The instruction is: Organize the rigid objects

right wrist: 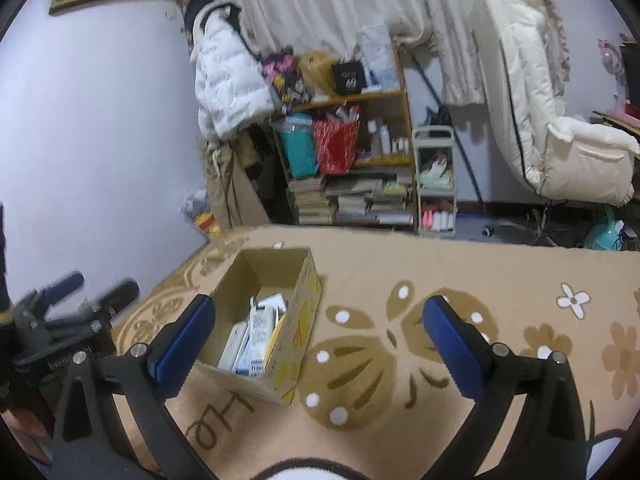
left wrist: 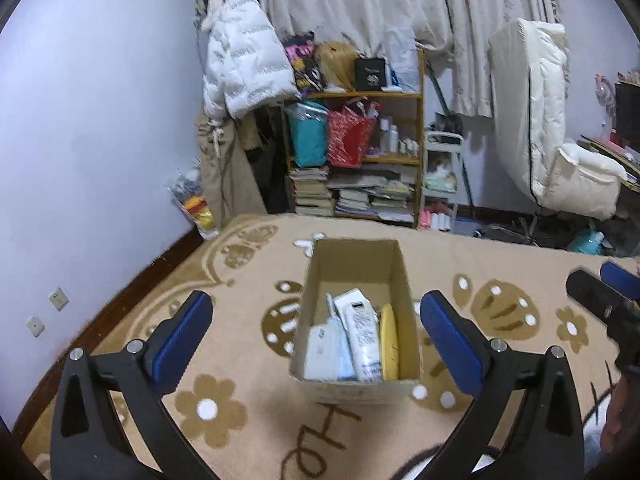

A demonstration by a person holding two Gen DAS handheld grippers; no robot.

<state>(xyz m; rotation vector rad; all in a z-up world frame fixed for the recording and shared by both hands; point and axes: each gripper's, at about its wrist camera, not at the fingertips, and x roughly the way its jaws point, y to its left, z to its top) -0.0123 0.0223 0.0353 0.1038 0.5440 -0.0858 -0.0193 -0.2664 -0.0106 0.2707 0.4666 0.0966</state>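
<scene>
We are holding our left gripper (left wrist: 316, 338) and right gripper (right wrist: 320, 340) wide and empty, the long brown cardboard box (left wrist: 352, 268) pointing away, nearest the left one.

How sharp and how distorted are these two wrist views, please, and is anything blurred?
Left wrist view: strong fisheye bending with dark corners; the cardboard box and its contents read fairly sharp, while the right gripper at the edge is soft. Right wrist view: same bending; the left gripper at the left edge is smeared by blur, the shelf slightly soft. No strong glare in either.
</scene>
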